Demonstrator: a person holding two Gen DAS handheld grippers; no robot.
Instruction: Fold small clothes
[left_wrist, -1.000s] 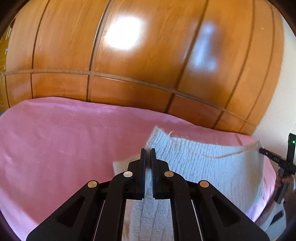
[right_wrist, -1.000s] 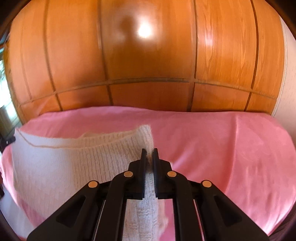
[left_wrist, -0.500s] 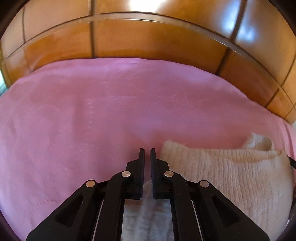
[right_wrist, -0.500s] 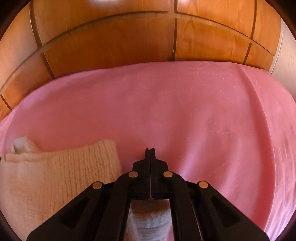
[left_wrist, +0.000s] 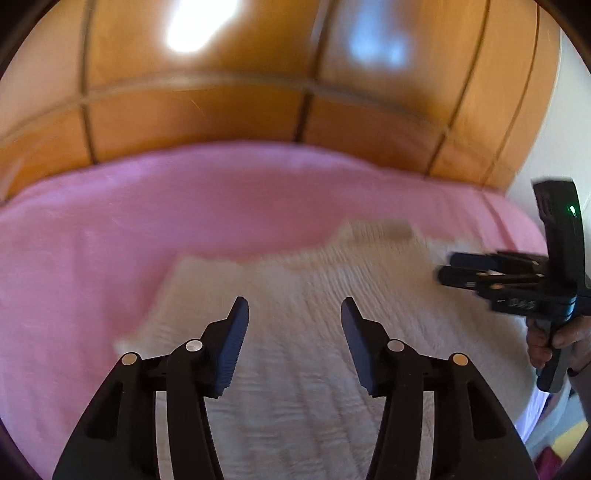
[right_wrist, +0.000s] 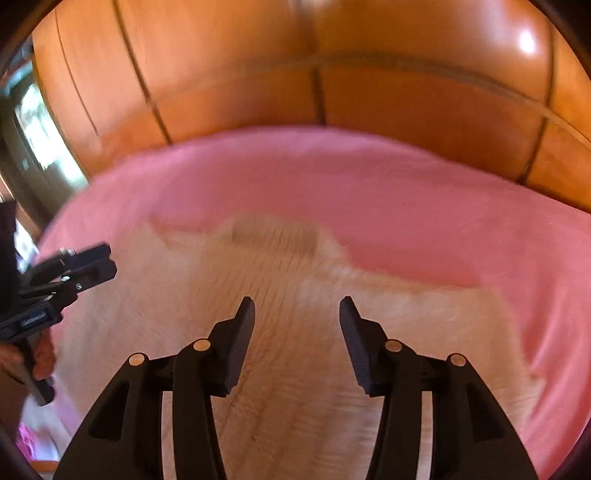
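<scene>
A cream knitted garment (left_wrist: 314, 332) lies spread flat on the pink bedcover (left_wrist: 110, 229); the same garment (right_wrist: 295, 350) fills the lower half of the right wrist view. My left gripper (left_wrist: 294, 310) hovers over its left part with jaws opening and nothing between the pads. Over the garment's right part, my right gripper (right_wrist: 297, 308) also has its jaws opening, empty. Each gripper shows in the other's view: the right gripper (left_wrist: 448, 267) at the right edge, the left gripper (right_wrist: 107, 262) at the left edge. Both views are blurred by motion.
A glossy wooden wardrobe (left_wrist: 258, 92) rises right behind the bed. A white wall (left_wrist: 554, 147) stands at the right. A hand (left_wrist: 550, 339) grips the right tool's handle. A window (right_wrist: 37, 125) shows at the far left of the right wrist view.
Both grippers were shut on the garment's edges, carried it down onto the bed, then let go and opened. The garment now lies flat.
</scene>
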